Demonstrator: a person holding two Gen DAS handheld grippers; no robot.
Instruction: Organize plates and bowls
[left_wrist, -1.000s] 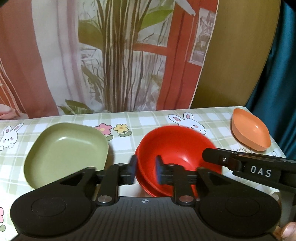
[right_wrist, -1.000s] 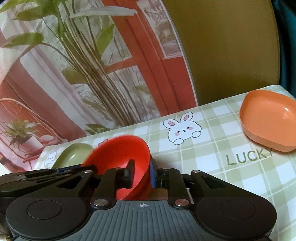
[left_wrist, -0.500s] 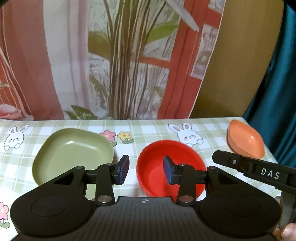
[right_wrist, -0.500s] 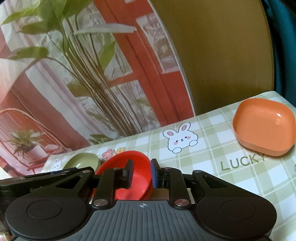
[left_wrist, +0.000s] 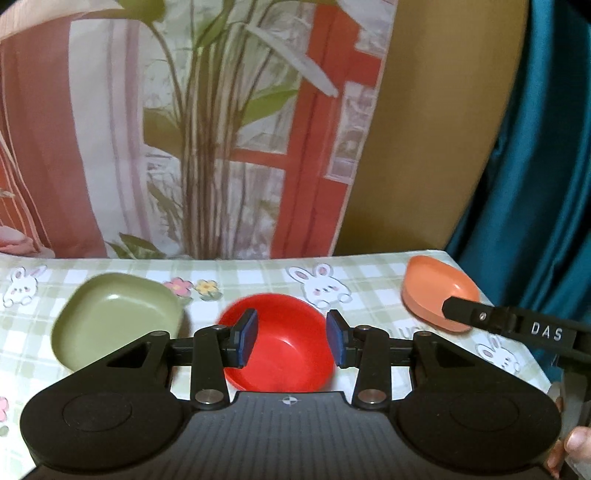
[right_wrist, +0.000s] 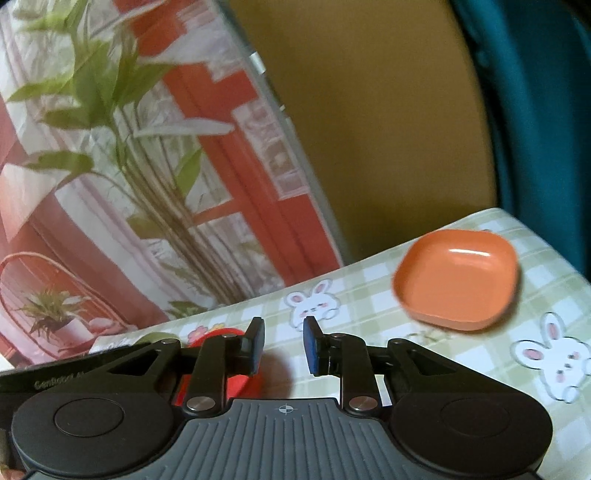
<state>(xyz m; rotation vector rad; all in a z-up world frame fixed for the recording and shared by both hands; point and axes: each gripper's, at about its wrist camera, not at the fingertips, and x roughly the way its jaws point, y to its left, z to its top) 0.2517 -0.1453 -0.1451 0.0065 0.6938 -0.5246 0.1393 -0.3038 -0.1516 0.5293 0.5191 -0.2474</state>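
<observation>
Checked tablecloth (left_wrist: 258, 273), red bowl (left_wrist: 284, 350) upright, mouth up, left tool (left_wrist: 291, 338) and right tool (right_wrist: 282, 341) parted, empty

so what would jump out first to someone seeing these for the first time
The bright red bowl sits mid-table on the checked bunny tablecloth, framed between the fingers of the open left gripper. A green dish lies to its left and an orange dish near the table's far right corner, ahead of the open right gripper.

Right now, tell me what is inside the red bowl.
The red bowl looks empty: only bare red inside shows. The left hand-held gripper hangs open in front, its fingers hiding the bowl's side edges.
</observation>
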